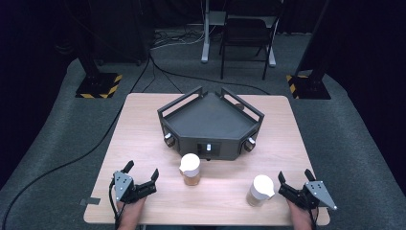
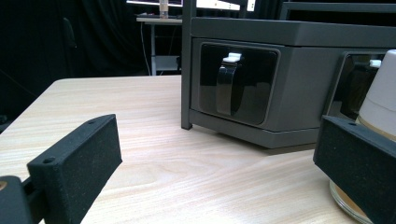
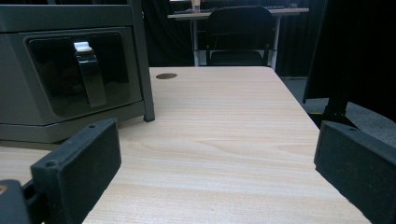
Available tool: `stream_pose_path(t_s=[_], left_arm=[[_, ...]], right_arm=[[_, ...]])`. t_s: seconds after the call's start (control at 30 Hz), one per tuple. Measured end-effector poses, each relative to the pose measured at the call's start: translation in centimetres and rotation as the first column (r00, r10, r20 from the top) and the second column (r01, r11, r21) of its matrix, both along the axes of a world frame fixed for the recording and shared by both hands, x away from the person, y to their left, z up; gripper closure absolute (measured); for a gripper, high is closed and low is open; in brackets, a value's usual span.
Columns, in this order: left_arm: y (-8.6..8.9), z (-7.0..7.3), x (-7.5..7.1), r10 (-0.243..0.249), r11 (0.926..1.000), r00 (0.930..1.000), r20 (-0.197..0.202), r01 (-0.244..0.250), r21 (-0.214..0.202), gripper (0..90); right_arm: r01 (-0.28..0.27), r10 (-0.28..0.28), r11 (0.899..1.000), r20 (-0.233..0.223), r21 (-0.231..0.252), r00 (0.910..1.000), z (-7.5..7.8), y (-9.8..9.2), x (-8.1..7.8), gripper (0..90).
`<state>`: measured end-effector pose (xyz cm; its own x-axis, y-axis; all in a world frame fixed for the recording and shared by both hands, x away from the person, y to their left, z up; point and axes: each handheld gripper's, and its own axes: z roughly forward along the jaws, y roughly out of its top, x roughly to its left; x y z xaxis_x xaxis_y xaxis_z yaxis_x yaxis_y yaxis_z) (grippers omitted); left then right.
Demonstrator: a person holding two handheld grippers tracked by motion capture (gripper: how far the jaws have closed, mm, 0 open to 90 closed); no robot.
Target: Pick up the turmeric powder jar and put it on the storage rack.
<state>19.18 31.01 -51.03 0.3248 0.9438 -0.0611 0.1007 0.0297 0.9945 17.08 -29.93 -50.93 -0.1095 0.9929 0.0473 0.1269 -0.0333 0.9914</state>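
A dark grey angular box [image 1: 210, 125] with railed top and small windows on its front faces stands at the middle of the wooden table [image 1: 143, 124]. Two white-capped jars with brownish contents stand in front of it: one [image 1: 190, 168] near the centre, one [image 1: 260, 190] toward the right. My left gripper [image 1: 142, 169] rests near the front left, open, nothing between its jaws. My right gripper [image 1: 295, 175] rests near the front right, open and empty, just right of the second jar. In the left gripper view the jaws [image 2: 218, 140] stand wide, with the first jar [image 2: 383, 102] behind the right jaw and the box [image 2: 261, 84] ahead.
In the right gripper view the gripper [image 3: 217, 144] faces bare tabletop beside the box [image 3: 60, 79], with a small round hole [image 3: 166, 75] in the table farther off. A chair [image 1: 246, 33] and stand bases with yellow-black stripes [image 1: 98, 86] sit on the floor beyond the table.
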Motion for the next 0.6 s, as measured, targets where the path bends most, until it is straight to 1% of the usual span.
stream_pose_path(t_s=[0.27,0.6], left_arm=[[0.01,0.06,-0.07,-0.015,0.9999,0.9999,0.001,0.015,0.000,0.7],[-0.61,0.34,-0.02,-0.067,0.9977,0.9977,0.003,0.067,0.004,0.8]], right_arm=[[-0.002,0.003,1.000,0.005,-0.002,1.0000,-0.08,0.01,-0.05,0.0],[-0.004,0.004,1.000,0.010,0.001,0.9999,-0.17,-0.07,-0.13,0.0]])
